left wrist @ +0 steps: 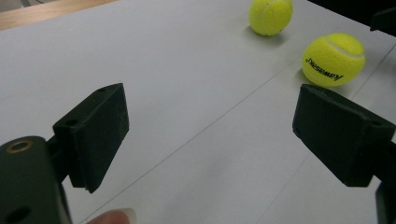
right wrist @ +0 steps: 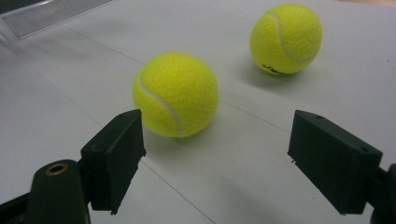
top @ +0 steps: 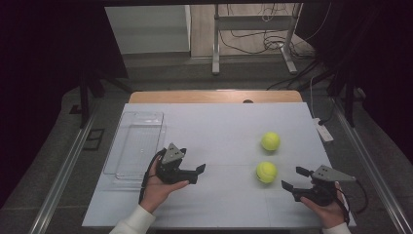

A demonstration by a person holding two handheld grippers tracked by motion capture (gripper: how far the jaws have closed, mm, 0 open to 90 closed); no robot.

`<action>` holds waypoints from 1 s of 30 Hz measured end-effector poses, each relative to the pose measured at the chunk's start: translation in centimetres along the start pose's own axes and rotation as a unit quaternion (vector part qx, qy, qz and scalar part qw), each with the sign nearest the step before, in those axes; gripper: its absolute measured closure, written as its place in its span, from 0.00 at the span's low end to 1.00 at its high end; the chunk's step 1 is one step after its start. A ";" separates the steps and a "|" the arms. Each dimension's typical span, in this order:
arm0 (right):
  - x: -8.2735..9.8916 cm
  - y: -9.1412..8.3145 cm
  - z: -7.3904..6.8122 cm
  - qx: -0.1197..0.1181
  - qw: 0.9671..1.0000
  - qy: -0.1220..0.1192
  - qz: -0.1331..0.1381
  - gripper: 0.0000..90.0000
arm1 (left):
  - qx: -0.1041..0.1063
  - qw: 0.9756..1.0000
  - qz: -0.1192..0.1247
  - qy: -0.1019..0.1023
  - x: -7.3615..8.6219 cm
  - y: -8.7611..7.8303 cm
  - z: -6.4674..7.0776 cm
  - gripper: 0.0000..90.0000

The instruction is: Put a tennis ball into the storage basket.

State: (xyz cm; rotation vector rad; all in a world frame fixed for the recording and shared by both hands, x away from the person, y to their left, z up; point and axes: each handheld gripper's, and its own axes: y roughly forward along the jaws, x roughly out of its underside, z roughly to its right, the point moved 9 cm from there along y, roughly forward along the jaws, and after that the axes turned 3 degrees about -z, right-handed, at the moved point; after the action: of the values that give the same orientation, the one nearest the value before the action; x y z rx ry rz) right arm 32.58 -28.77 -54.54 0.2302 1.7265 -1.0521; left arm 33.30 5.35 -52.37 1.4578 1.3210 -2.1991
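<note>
White sheeting covers the table point(top: 219, 122), with dark floor and cable runs behind it and a clear plastic tray point(top: 136, 144) lying at the left edge of the sheet. Two yellow tennis balls rest right of centre, near each other but apart: the near ball point(top: 267, 171) and the far ball point(top: 270, 141). The right gripper point(top: 291, 179) points at the near ball, jaws spread wide and empty, the ball lying just ahead of the gap in the right gripper view. The left gripper point(top: 198, 171) rests farther off, beside the tray, likewise wide and empty. Handling judgement: each ball is light, springy and felt-covered, so grip friction should be good, but it will roll at a nudge on this flat sheet. Take hold across the widest part, jaws level on opposite sides, and close squarely to avoid squeezing the ball out forwards.
</note>
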 end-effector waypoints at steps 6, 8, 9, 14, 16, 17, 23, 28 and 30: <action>0.0 0.1 0.0 0.001 1.000 -0.001 -0.002 0.21 | 0.005 1.000 -0.005 0.005 -0.2 0.8 0.3 0.13; 0.1 0.1 0.0 0.001 1.000 -0.001 -0.003 0.21 | 0.006 1.000 -0.005 0.007 -0.3 0.9 0.4 0.13; 0.1 0.1 0.0 0.002 1.000 -0.001 -0.003 0.21 | 0.009 1.000 -0.005 0.008 -0.4 1.0 0.6 0.13; 0.1 0.2 0.0 0.004 1.000 -0.003 -0.005 0.21 | 0.015 1.000 -0.005 0.013 -0.8 1.2 1.0 0.13; 0.1 0.2 0.0 0.004 1.000 -0.004 -0.005 0.21 | 0.016 1.000 -0.005 0.013 -0.8 1.3 1.1 0.13; 0.1 0.2 0.0 0.005 1.000 -0.004 -0.005 0.21 | 0.017 1.000 -0.005 0.013 -0.9 1.3 1.1 0.13; 0.0 -0.1 0.4 0.011 1.000 0.003 -0.002 0.21 | 0.018 1.000 -0.007 0.018 -0.9 1.4 1.2 0.13; 0.1 0.0 0.7 0.013 1.000 0.003 -0.004 0.21 | 0.025 0.999 -0.009 0.017 -1.0 1.6 1.3 0.13; 0.2 0.1 0.5 0.012 1.000 0.000 -0.007 0.21 | 0.027 0.999 -0.012 0.019 -1.0 1.8 1.4 0.13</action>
State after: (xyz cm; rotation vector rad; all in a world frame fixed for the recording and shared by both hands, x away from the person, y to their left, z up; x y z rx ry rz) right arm 32.93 -29.14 -54.77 0.2343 1.7185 -1.0831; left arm 33.94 2.96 -52.45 1.5184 1.3071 -2.2484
